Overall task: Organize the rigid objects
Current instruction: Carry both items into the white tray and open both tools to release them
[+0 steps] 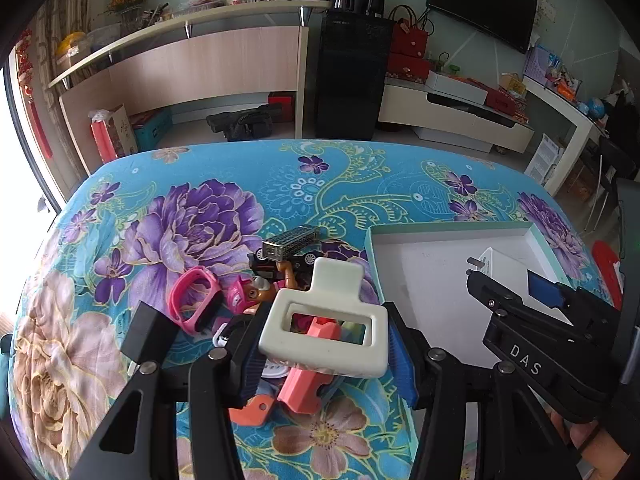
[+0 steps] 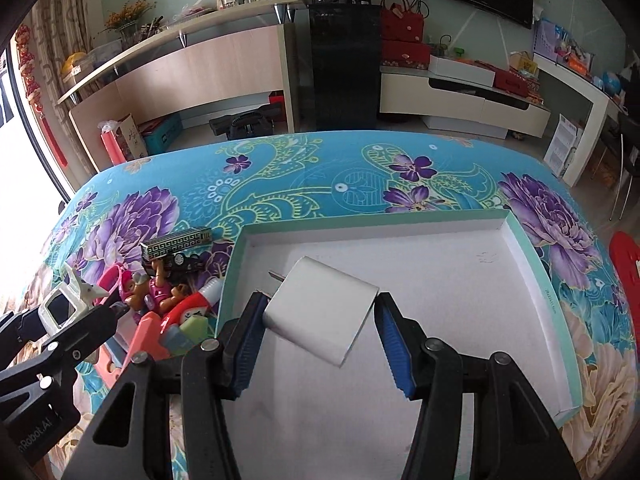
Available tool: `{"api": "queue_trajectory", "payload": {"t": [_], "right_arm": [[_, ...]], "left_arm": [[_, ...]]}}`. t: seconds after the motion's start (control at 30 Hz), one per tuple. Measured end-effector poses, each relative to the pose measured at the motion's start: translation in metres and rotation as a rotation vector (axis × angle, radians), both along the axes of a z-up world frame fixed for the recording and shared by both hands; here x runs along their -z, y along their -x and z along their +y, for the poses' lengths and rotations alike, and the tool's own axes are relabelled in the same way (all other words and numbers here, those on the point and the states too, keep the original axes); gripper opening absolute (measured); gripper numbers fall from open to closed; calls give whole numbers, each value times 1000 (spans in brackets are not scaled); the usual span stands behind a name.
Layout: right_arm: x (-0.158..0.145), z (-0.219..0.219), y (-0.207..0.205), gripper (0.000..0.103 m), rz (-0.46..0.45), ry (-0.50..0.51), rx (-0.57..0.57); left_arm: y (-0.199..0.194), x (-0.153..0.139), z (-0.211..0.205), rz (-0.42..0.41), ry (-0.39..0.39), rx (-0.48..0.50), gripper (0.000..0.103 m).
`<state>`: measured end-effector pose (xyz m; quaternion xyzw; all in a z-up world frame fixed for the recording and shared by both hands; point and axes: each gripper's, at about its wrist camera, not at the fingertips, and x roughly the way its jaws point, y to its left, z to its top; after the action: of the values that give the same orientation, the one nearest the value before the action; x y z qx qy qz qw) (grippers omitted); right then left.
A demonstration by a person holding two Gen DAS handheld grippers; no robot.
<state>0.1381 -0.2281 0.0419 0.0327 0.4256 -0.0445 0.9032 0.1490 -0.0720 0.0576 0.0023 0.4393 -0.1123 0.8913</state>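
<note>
Left gripper: I see my left gripper (image 1: 326, 344) clamped on a cream clip (image 1: 324, 334), a rectangular frame with a tab at the far end; the blue pads press on its two sides.
Clip position: it is lifted clear above the toy pile, not touching the surface (image 1: 240, 176).
Right gripper: my right gripper (image 2: 320, 328) holds a white charger (image 2: 324, 316) between its blue pads, tilted, with its metal prongs pointing away to the upper left.
Charger position: it hangs over the white floor of the tray (image 2: 520, 264), which has a teal rim.
Tray: it sits on the right half of the floral cloth, with the toy pile just beside its left wall.
Toy pile: a pink watch (image 1: 192, 296), a pup figure (image 1: 250, 294), a black toy car (image 1: 280, 260) carrying a tin (image 1: 292, 240) with a key pattern, and a salmon block (image 1: 308, 376) beneath the clip.
Writing: in the left view I read "DAS" on the right gripper's body; in the right view I read "Robot.AI" on the left gripper's body, the start cut off.
Other print: a small line on the tray's right rim is too small for me to read.
</note>
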Motion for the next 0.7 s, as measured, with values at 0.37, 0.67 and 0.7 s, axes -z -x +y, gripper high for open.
{"api": "queue_trajectory", "payload": {"t": [0.37, 0.67, 0.7], "right_arm": [[16, -71, -14, 57, 35, 1, 84], [30, -87, -14, 57, 72, 15, 96], [31, -88, -14, 57, 73, 13, 96]], "left_arm": [[-29, 13, -75, 54, -17, 62, 56], [-48, 36, -108, 115, -37, 44, 56], [-50, 38, -109, 119, -39, 39, 56]]}}
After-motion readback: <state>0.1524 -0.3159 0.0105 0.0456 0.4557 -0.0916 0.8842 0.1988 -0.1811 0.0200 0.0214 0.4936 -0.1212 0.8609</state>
